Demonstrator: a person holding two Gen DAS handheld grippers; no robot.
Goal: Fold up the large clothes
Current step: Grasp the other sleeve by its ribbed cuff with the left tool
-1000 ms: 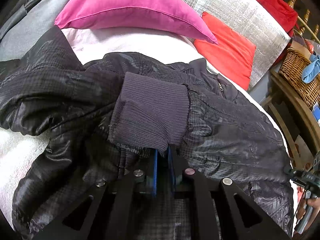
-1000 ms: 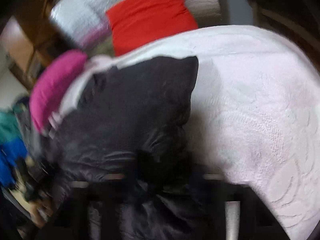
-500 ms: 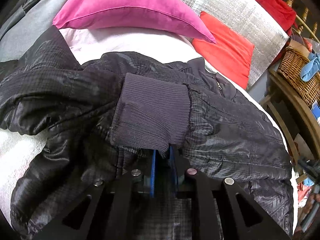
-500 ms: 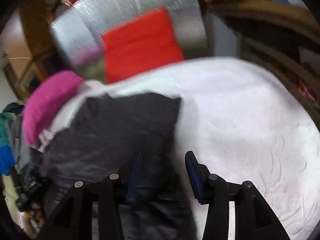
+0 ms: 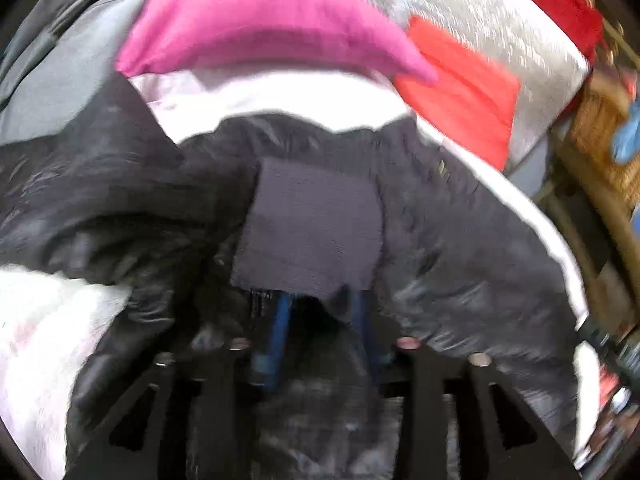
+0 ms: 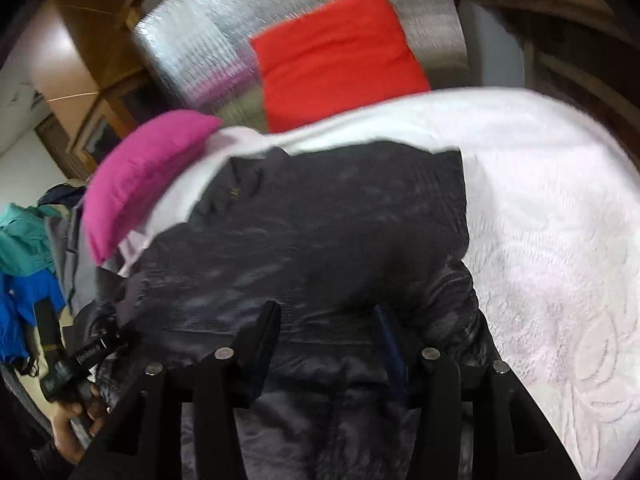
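White textured bedspread (image 6: 552,240) covers the bed, and at its far end a magenta pillow (image 5: 264,20) and a red cushion (image 6: 336,56) lean near a silvery quilted panel (image 5: 500,28). Off the bed's side a wicker basket (image 5: 600,136) with something blue in it sits on dark wooden furniture; in the right wrist view, teal and blue garments (image 6: 24,264) are heaped beyond the pillow, and a hand (image 6: 76,420) grips the other tool's handle low at the edge.

Across the bedspread lies the black jacket (image 6: 320,240) – shiny, quilted, crumpled, its body spread flat with a small zip pull near the collar. One sleeve is folded in over the body, its ribbed knit cuff (image 5: 312,228) lying on top, just ahead of the left gripper (image 5: 320,320).

The left gripper's jaws have just been opening; its blue pads stand apart at the cuff's near edge, with fabric between them but not pinched. The right gripper (image 6: 328,336) has also just been opening – its fingers are spread wide over the jacket's near part, clamping nothing
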